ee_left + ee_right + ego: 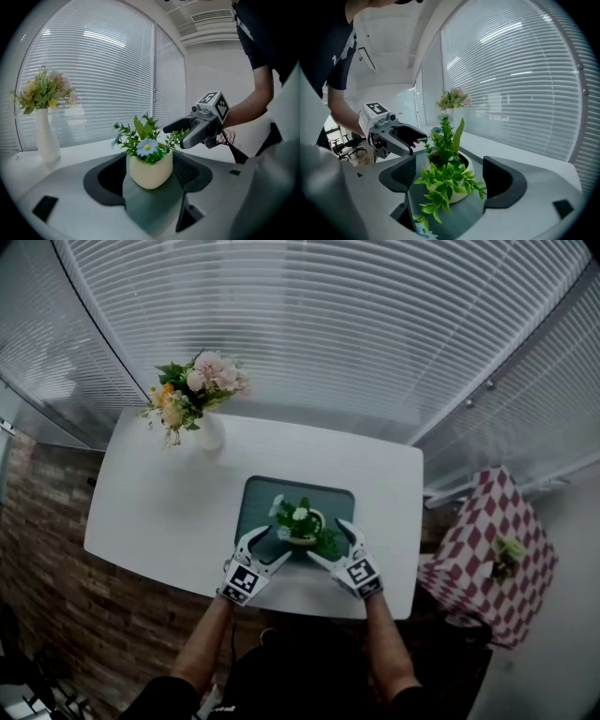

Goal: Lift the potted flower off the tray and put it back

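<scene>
The potted flower (302, 524), a cream pot with green sprigs and pale blooms, stands on the dark green tray (258, 498) near its front edge. My left gripper (269, 547) and right gripper (328, 542) flank the pot from the front, both open. In the left gripper view the pot (150, 169) sits on the tray (154, 206) between my wide-apart jaws, with the right gripper (180, 129) beyond its foliage. In the right gripper view the pot (461, 191) also stands between open jaws, half hidden by leaves, with the left gripper (410, 136) behind it. No pad visibly touches the pot.
A white vase of pink and orange flowers (200, 395) stands at the white table's (150, 507) back left corner. A small table with a red checkered cloth (487, 554) is to the right. Window blinds run behind the table, and brick flooring lies to its left.
</scene>
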`<state>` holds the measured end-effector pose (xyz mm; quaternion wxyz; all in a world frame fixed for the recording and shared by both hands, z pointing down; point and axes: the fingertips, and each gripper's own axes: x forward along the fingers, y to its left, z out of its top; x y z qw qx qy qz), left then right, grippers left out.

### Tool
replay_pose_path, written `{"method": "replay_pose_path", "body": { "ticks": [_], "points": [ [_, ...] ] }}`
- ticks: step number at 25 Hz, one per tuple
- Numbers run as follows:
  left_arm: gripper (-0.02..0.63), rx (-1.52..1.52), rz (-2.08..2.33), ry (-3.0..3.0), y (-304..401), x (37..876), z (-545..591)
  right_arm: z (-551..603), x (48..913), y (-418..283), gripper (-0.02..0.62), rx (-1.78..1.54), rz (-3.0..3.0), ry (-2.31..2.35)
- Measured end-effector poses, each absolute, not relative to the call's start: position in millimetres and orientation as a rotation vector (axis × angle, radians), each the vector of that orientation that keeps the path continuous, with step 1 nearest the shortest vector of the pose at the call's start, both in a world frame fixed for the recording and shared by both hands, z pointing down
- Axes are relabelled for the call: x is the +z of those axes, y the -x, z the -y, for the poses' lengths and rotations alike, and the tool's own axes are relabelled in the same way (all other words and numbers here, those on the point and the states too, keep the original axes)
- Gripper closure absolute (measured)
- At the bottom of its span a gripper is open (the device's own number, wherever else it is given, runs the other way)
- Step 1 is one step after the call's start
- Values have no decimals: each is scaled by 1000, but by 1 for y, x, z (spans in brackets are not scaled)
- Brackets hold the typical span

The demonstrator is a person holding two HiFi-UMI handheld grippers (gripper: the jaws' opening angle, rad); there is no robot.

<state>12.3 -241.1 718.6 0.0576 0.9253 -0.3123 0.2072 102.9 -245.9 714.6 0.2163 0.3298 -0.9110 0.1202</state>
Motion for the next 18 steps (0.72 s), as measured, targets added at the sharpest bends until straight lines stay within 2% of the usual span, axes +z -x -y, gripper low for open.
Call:
{"method": "replay_pose_path", "body": {
  "ticks": [18],
  "points": [
    [313, 721, 859, -2754, -19, 752, 249, 253, 758, -104, 193, 391, 2484, -793]
  ]
}}
